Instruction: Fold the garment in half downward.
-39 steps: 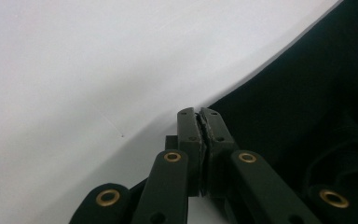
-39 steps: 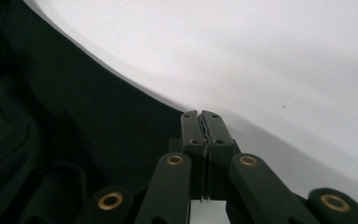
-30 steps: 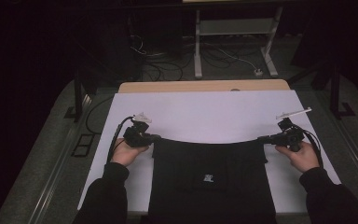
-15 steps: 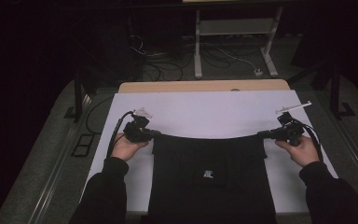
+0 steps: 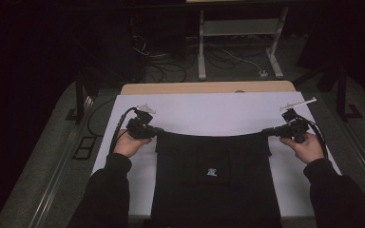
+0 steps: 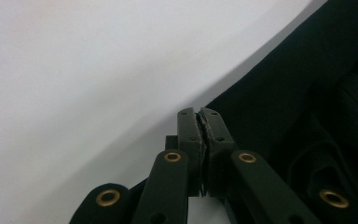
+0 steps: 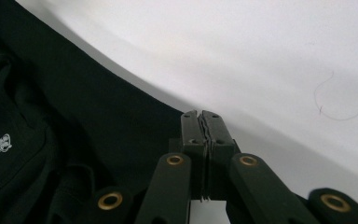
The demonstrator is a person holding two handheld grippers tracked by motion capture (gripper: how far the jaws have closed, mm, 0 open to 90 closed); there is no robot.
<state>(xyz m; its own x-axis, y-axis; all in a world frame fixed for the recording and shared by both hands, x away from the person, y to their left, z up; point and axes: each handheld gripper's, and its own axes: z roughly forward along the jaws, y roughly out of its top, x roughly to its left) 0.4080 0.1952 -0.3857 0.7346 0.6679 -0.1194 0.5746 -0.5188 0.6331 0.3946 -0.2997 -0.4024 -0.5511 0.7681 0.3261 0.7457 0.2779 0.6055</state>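
A black garment (image 5: 214, 190) with a small white logo (image 5: 212, 171) lies flat on the white table cover (image 5: 218, 111). Its far edge is stretched taut between my two grippers. My left gripper (image 5: 158, 130) is shut on the garment's far left corner, and my right gripper (image 5: 266, 131) is shut on the far right corner. In the left gripper view the jaws (image 6: 199, 114) are pressed together at the edge of the black cloth (image 6: 298, 93). The right gripper view shows its jaws (image 7: 201, 114) closed the same way beside the cloth (image 7: 74, 116).
A bare wooden strip (image 5: 209, 88) borders the cover's far side. Beyond it on the dark floor are cables (image 5: 166, 71) and a white metal frame (image 5: 240, 31). A thin curved thread or mark (image 7: 340, 100) lies on the cover near the right gripper.
Both hands have shifted slightly toward the far side of the table, carrying the garment's stretched edge with them. Both grippers stay shut.
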